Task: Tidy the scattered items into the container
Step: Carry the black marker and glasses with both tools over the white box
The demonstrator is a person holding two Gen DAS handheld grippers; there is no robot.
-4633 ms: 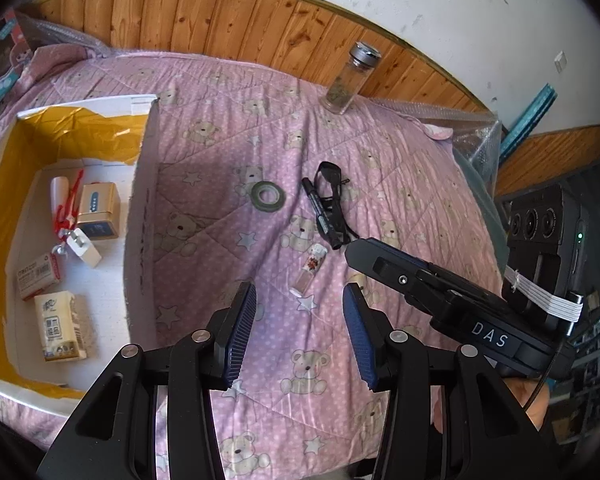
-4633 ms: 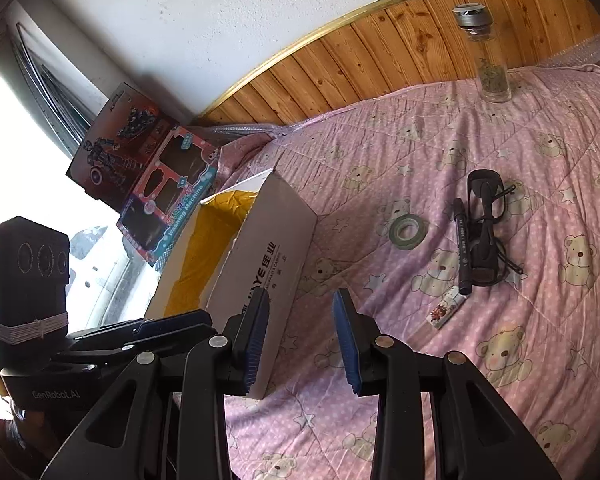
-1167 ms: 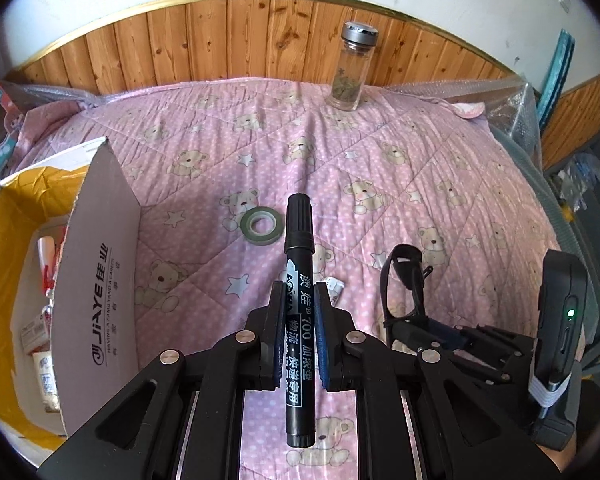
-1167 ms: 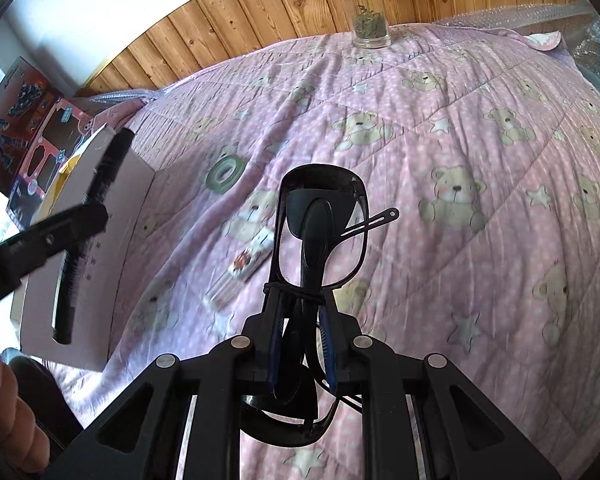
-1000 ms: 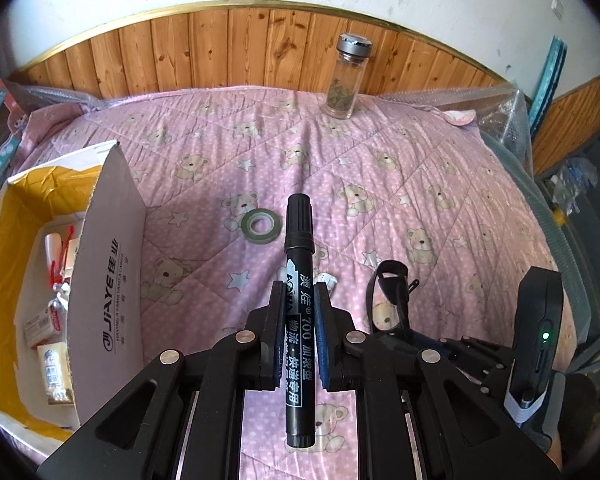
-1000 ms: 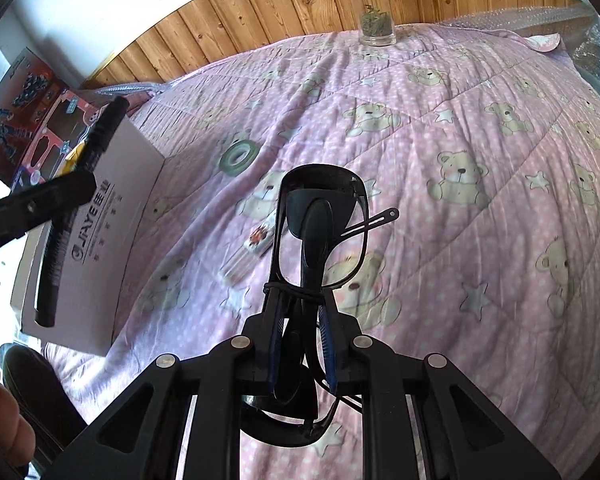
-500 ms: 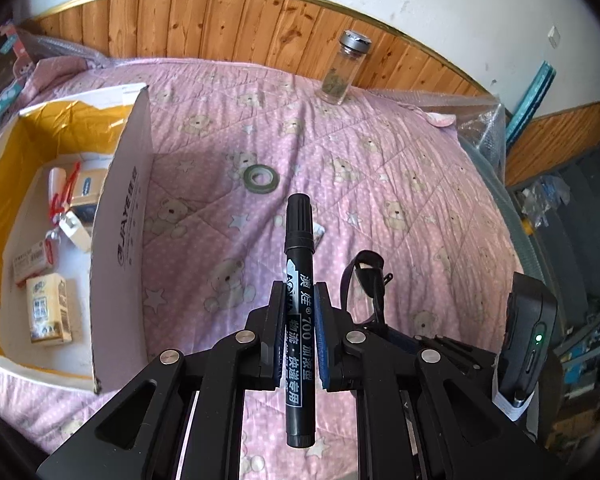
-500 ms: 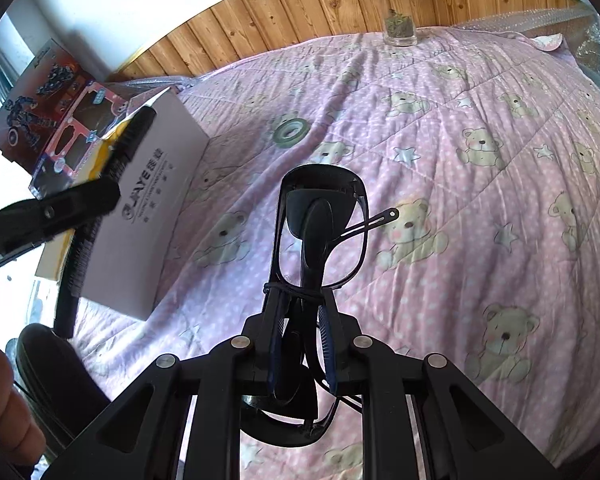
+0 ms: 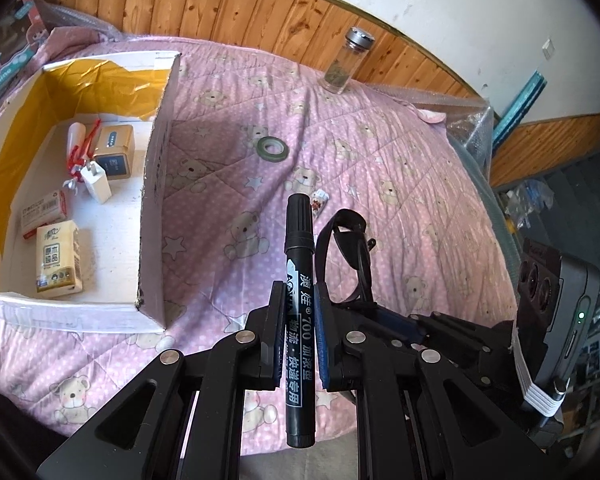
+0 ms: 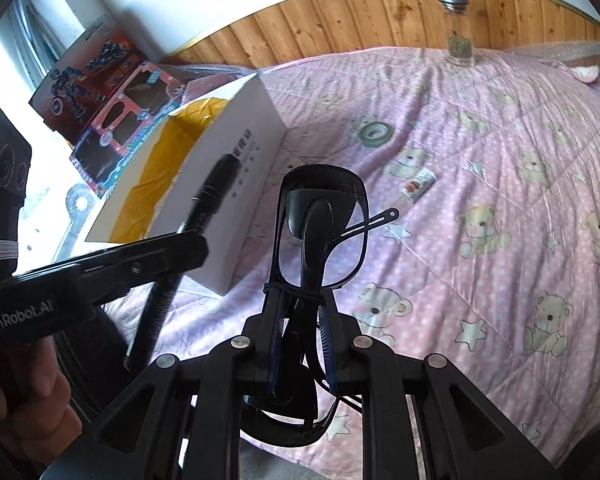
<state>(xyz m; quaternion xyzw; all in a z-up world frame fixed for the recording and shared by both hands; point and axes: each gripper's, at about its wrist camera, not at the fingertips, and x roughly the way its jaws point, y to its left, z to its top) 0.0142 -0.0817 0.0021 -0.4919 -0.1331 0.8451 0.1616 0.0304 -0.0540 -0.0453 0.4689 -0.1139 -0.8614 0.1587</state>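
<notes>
My left gripper [image 9: 298,300] is shut on a black marker [image 9: 299,248] that points forward, held above the pink bedspread to the right of the open white box [image 9: 156,160]. The box has yellow lining and holds several small packets and a charger. My right gripper [image 10: 300,320] is shut on folded black glasses [image 10: 320,224], held in the air beside the box [image 10: 236,168]. The left gripper with the marker [image 10: 216,184] shows at the left of the right wrist view. A green tape ring [image 9: 273,149] and a small tube [image 9: 320,201] lie on the bedspread.
A glass bottle [image 9: 344,64] with a metal cap stands at the far bed edge by the wooden wall panel. Toy boxes [image 10: 112,92] lean against the wall beyond the white box. The bed's near edge is just below both grippers.
Both grippers have pulled back toward the near edge and shifted left, closer to the box. The marker and the glasses stay held. The box interior shows more fully in the left wrist view.
</notes>
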